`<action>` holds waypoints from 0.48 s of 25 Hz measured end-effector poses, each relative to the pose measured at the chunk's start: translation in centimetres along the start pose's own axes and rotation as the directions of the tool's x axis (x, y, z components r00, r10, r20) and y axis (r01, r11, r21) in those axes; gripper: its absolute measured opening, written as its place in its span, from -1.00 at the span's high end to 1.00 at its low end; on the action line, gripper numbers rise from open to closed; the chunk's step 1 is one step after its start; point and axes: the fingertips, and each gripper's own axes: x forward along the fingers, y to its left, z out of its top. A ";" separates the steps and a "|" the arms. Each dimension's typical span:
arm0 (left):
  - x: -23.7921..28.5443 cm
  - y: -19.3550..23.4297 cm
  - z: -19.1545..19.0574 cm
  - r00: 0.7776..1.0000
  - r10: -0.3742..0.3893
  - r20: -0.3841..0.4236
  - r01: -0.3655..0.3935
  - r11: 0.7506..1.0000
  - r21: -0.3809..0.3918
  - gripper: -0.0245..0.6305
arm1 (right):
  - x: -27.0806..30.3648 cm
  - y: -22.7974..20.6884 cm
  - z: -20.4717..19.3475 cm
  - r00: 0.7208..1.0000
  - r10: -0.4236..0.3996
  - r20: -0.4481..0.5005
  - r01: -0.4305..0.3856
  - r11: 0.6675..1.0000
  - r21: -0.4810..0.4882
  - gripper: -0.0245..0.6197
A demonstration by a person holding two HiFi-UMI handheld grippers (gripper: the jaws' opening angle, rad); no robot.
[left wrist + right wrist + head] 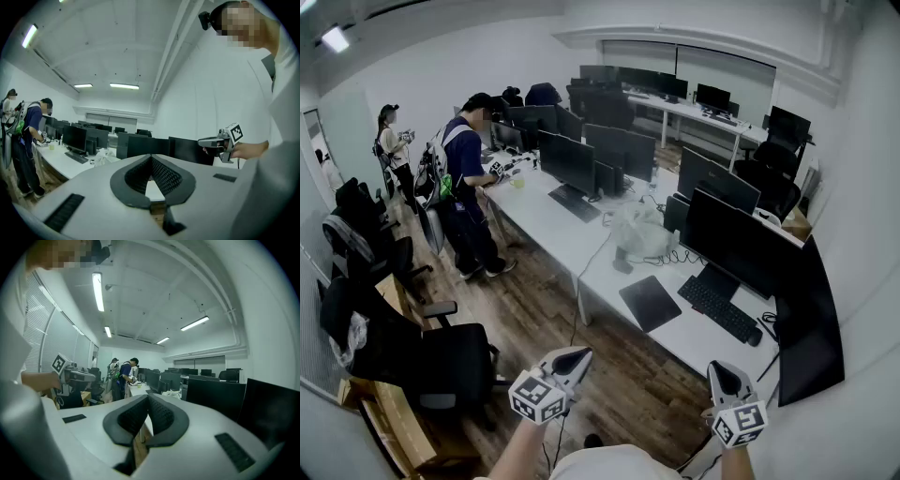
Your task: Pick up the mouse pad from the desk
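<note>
A: Claw state?
B: Left claw point(151, 158) is clenched. Its pads meet at the tips with nothing between them. Right claw point(148, 397) is the same: clenched and empty.
A: Where's the mouse pad?
B: The mouse pad point(650, 302) lies flat on the desk point(605, 267) near its front edge, and nothing touches it. In the head view it's at 2 o'clock from the left claw and 10 o'clock from the right claw, apart from both.
A: What's next to it?
B: The keyboard point(719, 309) is just beside the pad at 3 o'clock. The monitor point(736, 242) stands behind the keyboard, at 1 o'clock from the pad. A plastic bag point(639, 230) sits at 12 o'clock, near.
A: Claw pose?
B: Both point roughly level. The left claw hangs over the wooden floor point(628, 384), and the right claw is by the desk's near edge. Each one shows in the other's gripper view.
A: Anyone else?
B: A person point(472, 178) stands at the far end of the desk row, at 10 o'clock in the head view, hands on the desk.
</note>
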 end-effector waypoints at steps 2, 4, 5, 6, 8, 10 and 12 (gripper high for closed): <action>-0.1 0.3 0.0 1.000 0.005 0.002 -0.005 1.000 -0.003 0.88 | 0.2 0.2 0.0 1.000 0.008 0.001 -0.008 1.000 -0.003 0.89; -0.2 0.5 0.0 1.000 0.009 0.002 -0.009 1.000 -0.006 0.88 | 0.3 0.3 0.2 1.000 0.009 -0.001 -0.009 1.000 -0.005 0.89; -0.1 0.6 0.0 1.000 0.010 0.002 -0.010 1.000 -0.007 0.88 | 0.4 0.2 0.2 1.000 0.010 -0.001 -0.010 1.000 -0.006 0.89; -0.1 0.6 -0.1 1.000 0.010 0.002 -0.010 1.000 -0.008 0.88 | 0.4 0.2 0.2 1.000 0.010 -0.001 -0.010 1.000 -0.007 0.89; -0.1 0.5 -0.2 1.000 0.008 0.001 -0.008 1.000 -0.010 0.88 | 0.4 0.2 0.0 1.000 0.013 -0.001 -0.013 1.000 -0.010 0.89; -0.1 0.3 -0.3 1.000 0.004 0.000 -0.004 1.000 -0.010 0.88 | 0.4 0.2 -0.1 1.000 0.014 0.001 -0.014 1.000 -0.010 0.89; 0.1 0.1 -0.2 1.000 -0.001 0.002 0.002 1.000 -0.011 0.88 | 0.5 0.2 0.0 1.000 0.012 -0.002 -0.012 1.000 -0.004 0.89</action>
